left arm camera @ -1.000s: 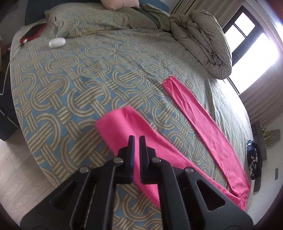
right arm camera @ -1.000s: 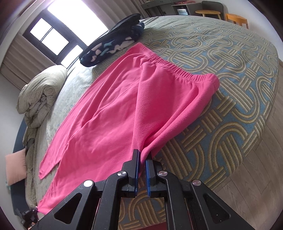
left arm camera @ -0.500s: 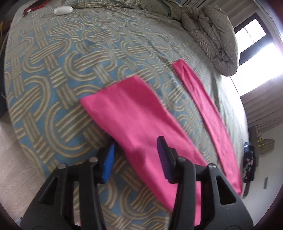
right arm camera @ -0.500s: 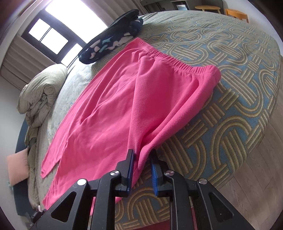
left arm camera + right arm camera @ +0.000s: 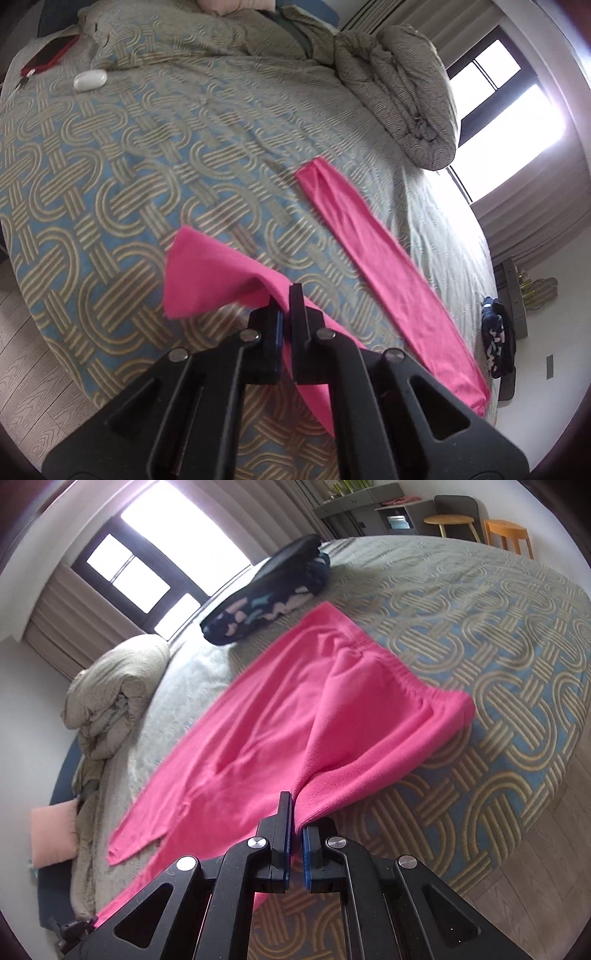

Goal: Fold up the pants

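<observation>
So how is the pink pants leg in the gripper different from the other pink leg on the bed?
The near leg is pinched in the left gripper, so its end lifts and bends off the bed; the far leg lies flat and straight. The near leg looks wide in this view, the far leg narrow. The far leg has no gripper on it. Both are the same bright pink pants.
</observation>
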Demonstrator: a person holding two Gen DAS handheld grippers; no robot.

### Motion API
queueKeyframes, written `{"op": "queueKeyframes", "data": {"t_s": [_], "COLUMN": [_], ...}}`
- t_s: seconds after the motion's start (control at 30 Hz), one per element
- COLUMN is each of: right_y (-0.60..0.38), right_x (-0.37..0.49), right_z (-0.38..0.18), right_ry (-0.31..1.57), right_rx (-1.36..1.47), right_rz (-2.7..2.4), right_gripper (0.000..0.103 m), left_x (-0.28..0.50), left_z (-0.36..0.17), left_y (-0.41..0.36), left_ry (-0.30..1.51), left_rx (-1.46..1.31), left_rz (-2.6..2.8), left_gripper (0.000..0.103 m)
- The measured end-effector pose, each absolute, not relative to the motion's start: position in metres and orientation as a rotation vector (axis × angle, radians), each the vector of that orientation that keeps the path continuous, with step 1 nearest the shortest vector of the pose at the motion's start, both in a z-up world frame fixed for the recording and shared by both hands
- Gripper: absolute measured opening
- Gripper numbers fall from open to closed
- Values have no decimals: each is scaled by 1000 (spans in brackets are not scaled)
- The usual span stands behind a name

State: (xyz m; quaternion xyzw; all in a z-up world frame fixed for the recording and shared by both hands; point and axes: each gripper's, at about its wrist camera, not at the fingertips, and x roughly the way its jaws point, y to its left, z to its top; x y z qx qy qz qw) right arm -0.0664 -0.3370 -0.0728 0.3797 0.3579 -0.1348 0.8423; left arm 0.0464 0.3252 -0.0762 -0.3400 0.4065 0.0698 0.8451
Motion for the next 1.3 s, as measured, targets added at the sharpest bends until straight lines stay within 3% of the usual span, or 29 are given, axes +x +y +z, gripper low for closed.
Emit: {"op": "queueKeyframes", "data": {"t_s": [0.23,0.6,1.03,1.3], "right_y": [-341,-337,-345,-363], "right_x": [-41,48,214,260], "right_z": [-45,-16,-64,-105], "right_ry": [693,798,1179,1437], "right_rx": [789,585,292,209], "right_rz": [-256,-301,-318,-184], "right_gripper": [3,3,8,13], "left_x": [68,141,268,303], "left_z": [-55,-33,-71,-95], "left_y": [320,301,278,283], "left_ry": [835,892,1143,1217], "left_rx": [-690,-620,-518,-511], "left_rz": [128,132,229,288], "left_gripper": [4,4,4,5]}}
